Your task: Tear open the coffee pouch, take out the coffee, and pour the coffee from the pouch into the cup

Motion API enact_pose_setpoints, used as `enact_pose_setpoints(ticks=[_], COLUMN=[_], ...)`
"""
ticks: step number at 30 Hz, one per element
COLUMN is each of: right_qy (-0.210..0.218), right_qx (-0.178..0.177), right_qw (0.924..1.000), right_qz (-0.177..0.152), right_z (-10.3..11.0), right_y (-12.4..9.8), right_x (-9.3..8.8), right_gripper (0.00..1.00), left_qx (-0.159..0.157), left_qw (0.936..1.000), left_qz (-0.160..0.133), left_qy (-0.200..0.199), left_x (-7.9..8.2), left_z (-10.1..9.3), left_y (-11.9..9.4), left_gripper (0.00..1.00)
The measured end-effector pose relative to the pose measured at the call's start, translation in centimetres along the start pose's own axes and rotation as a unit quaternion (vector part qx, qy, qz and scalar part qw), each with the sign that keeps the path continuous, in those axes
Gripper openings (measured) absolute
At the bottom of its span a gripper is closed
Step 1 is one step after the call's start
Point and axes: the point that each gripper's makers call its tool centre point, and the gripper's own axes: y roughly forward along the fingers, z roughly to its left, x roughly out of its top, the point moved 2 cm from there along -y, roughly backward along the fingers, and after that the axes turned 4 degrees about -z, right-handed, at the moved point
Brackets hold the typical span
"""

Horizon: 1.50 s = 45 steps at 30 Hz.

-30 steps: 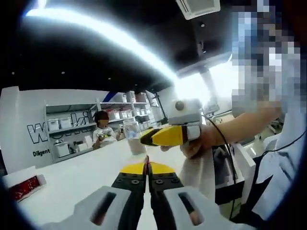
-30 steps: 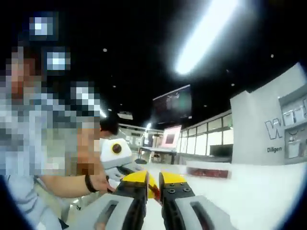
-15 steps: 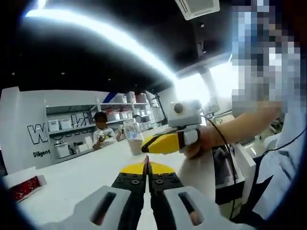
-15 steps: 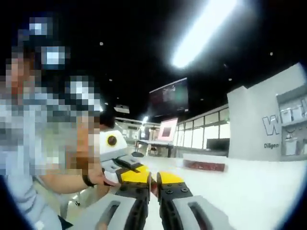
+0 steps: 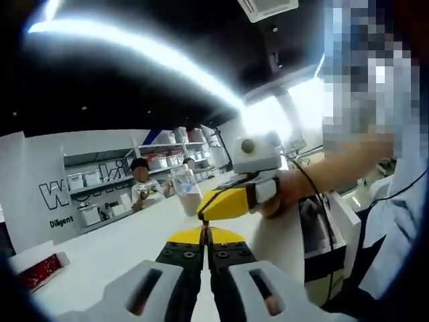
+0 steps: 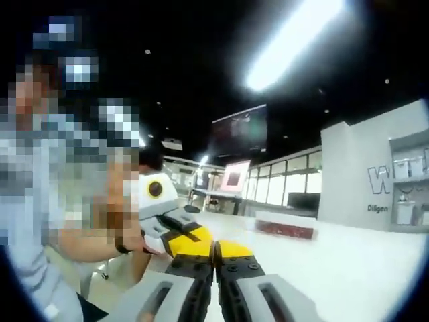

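We can make out only a thin red sliver of the coffee pouch (image 5: 205, 231), pinched between our left gripper's (image 5: 206, 236) pressed-together jaws, held up above the white bench (image 5: 120, 245). Our right gripper (image 6: 214, 247) is also pressed together, tip to tip with the left; whether it grips the pouch we cannot tell. The cup (image 5: 186, 192) stands well apart at the bench's far edge. We judge tearing is under way; pouring remains.
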Motion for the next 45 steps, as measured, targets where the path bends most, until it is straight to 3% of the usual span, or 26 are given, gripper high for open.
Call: enact_pose_setpoints(ticks=[5, 8, 12, 23, 28, 30, 31, 32, 35, 38, 43, 45], right_qy=[0.025, -0.013, 0.014, 0.012, 0.052, 0.076, 0.067, 0.046, 0.044, 0.030, 0.033, 0.037], right_qx=[-0.014, 0.003, 0.025, 0.022, 0.019, 0.036, 0.041, 0.046, 0.079, 0.075, 0.053, 0.056], right_qw=[0.9996, 0.9998, 0.9995, 0.9995, 0.9945, 0.9909, 0.9914, 0.9907, 0.9878, 0.9885, 0.9821, 0.9822], right_qz=[0.003, -0.013, -0.012, -0.021, -0.088, -0.105, -0.105, -0.119, -0.127, -0.128, -0.178, -0.175], right_z=[-0.5, -0.1, 0.2, 0.4, 0.5, 1.2, 1.5, 1.8, 3.4, 3.5, 2.4, 2.5], right_y=[-0.1, -0.1, -0.1, -0.2, -0.6, -0.6, -0.5, -0.5, -0.1, -0.2, -0.9, -0.8], right_x=[0.0, 0.1, 0.0, 0.4, 2.7, 3.4, 3.5, 3.9, 4.1, 4.1, 5.6, 5.6], right_gripper=[0.02, 0.03, 0.08, 0.02, 0.02, 0.02, 0.02, 0.02, 0.02, 0.02, 0.02, 0.02], left_qx=[0.009, 0.004, -0.007, -0.006, 0.003, 0.005, 0.000, -0.005, -0.012, -0.013, -0.013, -0.012], left_qw=[0.9999, 0.9999, 0.9997, 0.9998, 0.9999, 0.9996, 0.9993, 0.9990, 0.9988, 0.9987, 0.9980, 0.9979], left_qz=[0.000, -0.004, 0.000, -0.016, -0.015, -0.026, -0.038, -0.044, -0.047, -0.049, -0.061, -0.063], left_qy=[0.011, 0.010, 0.024, 0.005, 0.009, 0.007, 0.004, 0.000, 0.002, -0.002, -0.011, -0.012], left_x=[0.0, 0.1, 0.0, 0.5, 0.5, 0.8, 1.2, 1.3, 1.5, 1.6, 1.9, 2.0], left_z=[0.0, 0.0, -0.4, -0.4, -0.1, -0.1, -0.4, -0.6, -1.1, -1.2, -1.0, -0.9], left_y=[0.4, 0.2, 0.3, 0.1, 0.2, 0.4, 0.6, 0.7, 1.1, 1.2, 1.0, 1.0], left_gripper=[0.05, 0.04, 0.04, 0.07, 0.18, 0.25, 0.27, 0.27, 0.26, 0.21, 0.18, 0.18])
